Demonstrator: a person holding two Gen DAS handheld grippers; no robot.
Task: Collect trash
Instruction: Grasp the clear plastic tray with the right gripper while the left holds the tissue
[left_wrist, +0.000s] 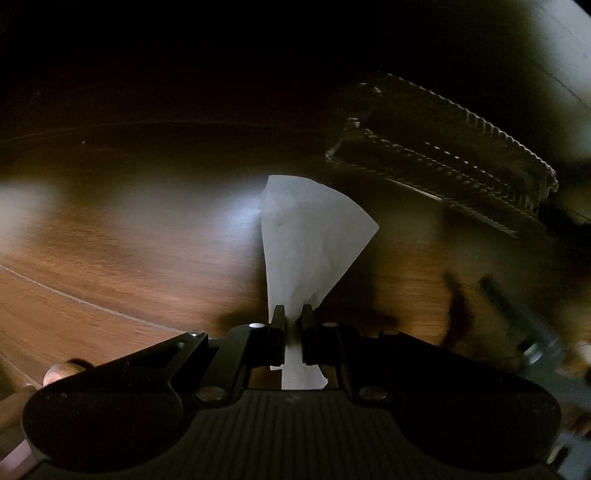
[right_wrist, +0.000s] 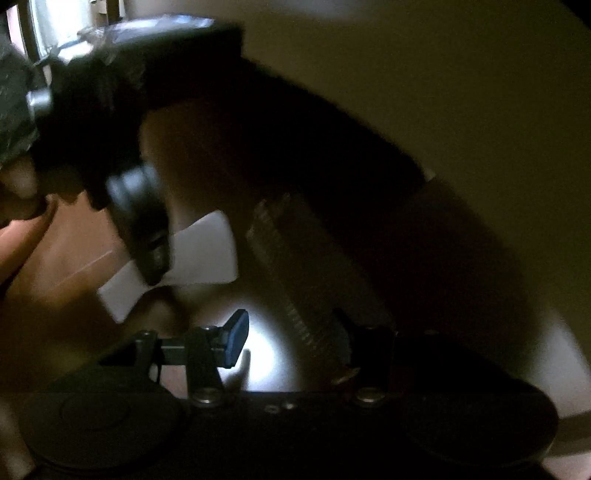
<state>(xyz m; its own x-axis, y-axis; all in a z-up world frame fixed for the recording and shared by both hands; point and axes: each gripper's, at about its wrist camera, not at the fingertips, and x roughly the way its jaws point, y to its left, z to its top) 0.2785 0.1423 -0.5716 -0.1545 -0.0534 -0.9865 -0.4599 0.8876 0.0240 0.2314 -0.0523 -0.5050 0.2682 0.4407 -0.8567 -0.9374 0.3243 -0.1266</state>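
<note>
on the left, the left gripper (left_wrist: 293, 314) has its two fingers pinched tight on a white sheet of paper (left_wrist: 310, 236), which fans out ahead of the tips and trails a short strip back behind them; from the right wrist view the same paper (right_wrist: 207, 251) sticks out on both sides of that gripper, held up off the wooden floor (left_wrist: 110, 266). just right of the paper sits a dark ribbed container (left_wrist: 443, 162), low on the floor, its inside too dark to make out. further right, the right gripper (right_wrist: 291, 332) stands wide apart with nothing between its fingers, hovering near the ribbed edge of the container (right_wrist: 291, 280). the step in hand looks like carrying the paper to wherever trash goes, maybe that container, though i can't tell for sure. to do it well, keep the pinch firm since the sheet is light and floppy, bring the fanned end fully over the opening before letting go, and keep the free gripper out of the paper's way.
</note>
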